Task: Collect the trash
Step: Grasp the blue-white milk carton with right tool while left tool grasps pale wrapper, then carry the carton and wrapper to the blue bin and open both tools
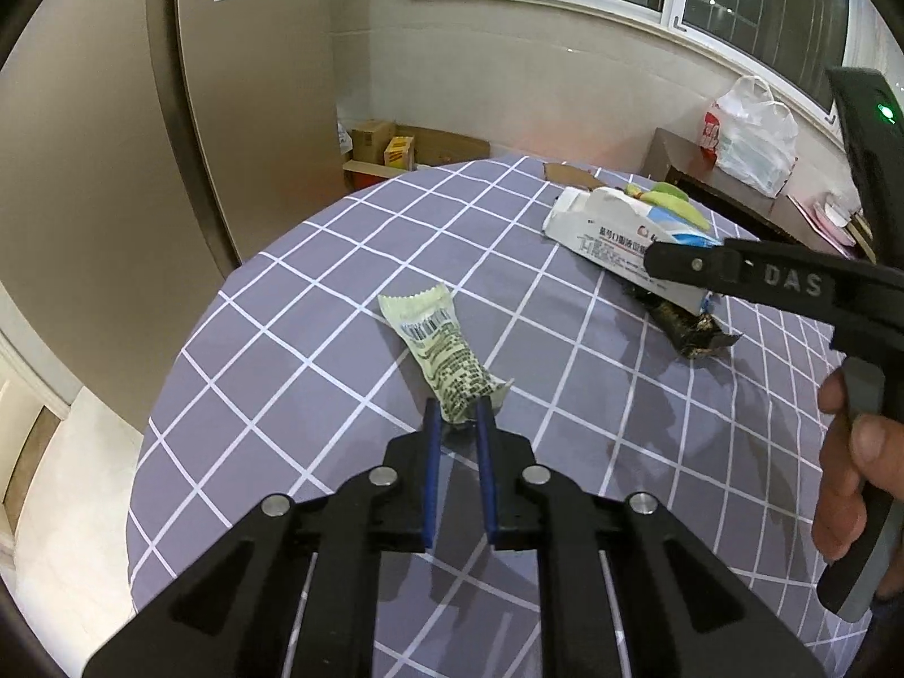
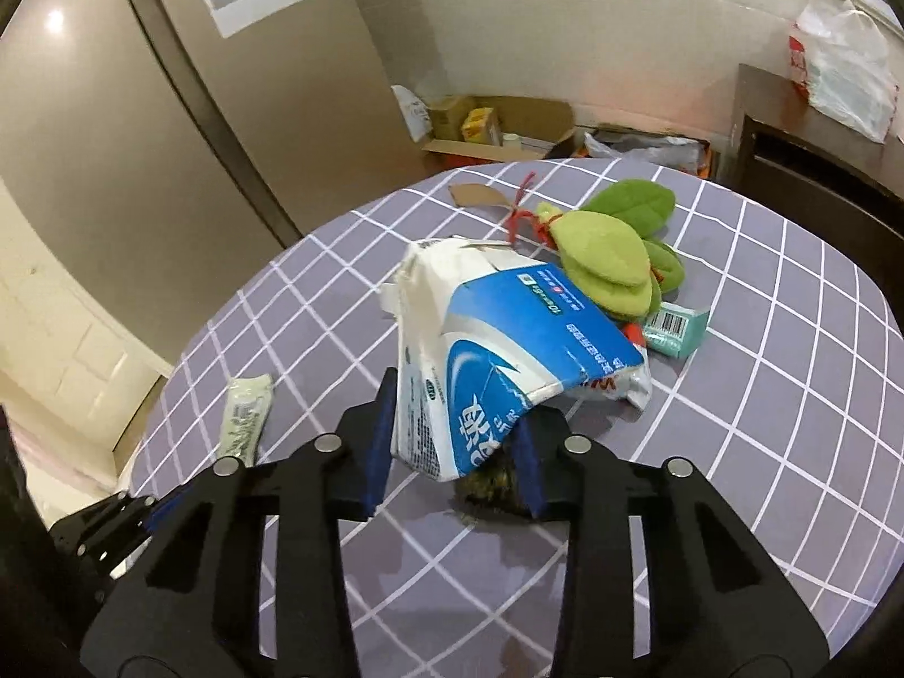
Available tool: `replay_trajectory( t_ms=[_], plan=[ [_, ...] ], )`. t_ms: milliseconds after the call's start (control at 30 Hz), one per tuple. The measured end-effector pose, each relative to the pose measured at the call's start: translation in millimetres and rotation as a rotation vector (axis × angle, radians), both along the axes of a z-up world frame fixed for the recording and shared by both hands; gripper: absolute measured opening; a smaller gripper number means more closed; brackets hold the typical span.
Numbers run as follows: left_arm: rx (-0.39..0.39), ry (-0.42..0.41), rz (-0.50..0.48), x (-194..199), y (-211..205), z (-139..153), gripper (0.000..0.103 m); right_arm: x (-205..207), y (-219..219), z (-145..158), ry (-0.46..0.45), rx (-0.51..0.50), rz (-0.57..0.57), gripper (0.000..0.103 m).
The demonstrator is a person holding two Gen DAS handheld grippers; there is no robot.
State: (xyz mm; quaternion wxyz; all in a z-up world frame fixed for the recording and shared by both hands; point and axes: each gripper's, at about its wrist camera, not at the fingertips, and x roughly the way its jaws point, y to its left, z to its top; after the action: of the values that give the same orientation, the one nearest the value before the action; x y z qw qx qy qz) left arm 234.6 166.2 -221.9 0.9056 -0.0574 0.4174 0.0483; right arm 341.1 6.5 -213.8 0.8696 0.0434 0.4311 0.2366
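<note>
A pale green snack wrapper (image 1: 438, 353) with a barcode lies on the purple checked tablecloth (image 1: 294, 350). My left gripper (image 1: 459, 415) is shut on its near end. It also shows in the right wrist view (image 2: 244, 415). My right gripper (image 2: 455, 421) is closed around a crumpled blue and white carton (image 2: 497, 350), which also shows in the left wrist view (image 1: 616, 234). A dark foil wrapper (image 2: 491, 489) lies under the carton, between the right fingers.
A green plush leaf toy (image 2: 613, 251) with a red cord, a teal box (image 2: 675, 330) and a cardboard scrap (image 2: 477, 193) lie beyond the carton. Cardboard boxes (image 2: 480, 127) stand on the floor behind the table. A white plastic bag (image 2: 842, 65) sits on a dark cabinet at right.
</note>
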Motion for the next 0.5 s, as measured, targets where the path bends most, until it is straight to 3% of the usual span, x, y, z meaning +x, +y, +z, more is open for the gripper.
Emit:
replay_trajectory(
  t_ms=[267,500],
  plan=[
    [-0.01,-0.017,-0.001,-8.1,1.9,6.8,0.01,-27.6,-15.9,14.6,-0.034,0.065,0.048,0.035],
    [-0.026,-0.042,-0.007,-19.1,-1.9,19.2,0.009,-50.0,-43.9,32.7,-0.073,0.111,0.026,0.035]
  ],
)
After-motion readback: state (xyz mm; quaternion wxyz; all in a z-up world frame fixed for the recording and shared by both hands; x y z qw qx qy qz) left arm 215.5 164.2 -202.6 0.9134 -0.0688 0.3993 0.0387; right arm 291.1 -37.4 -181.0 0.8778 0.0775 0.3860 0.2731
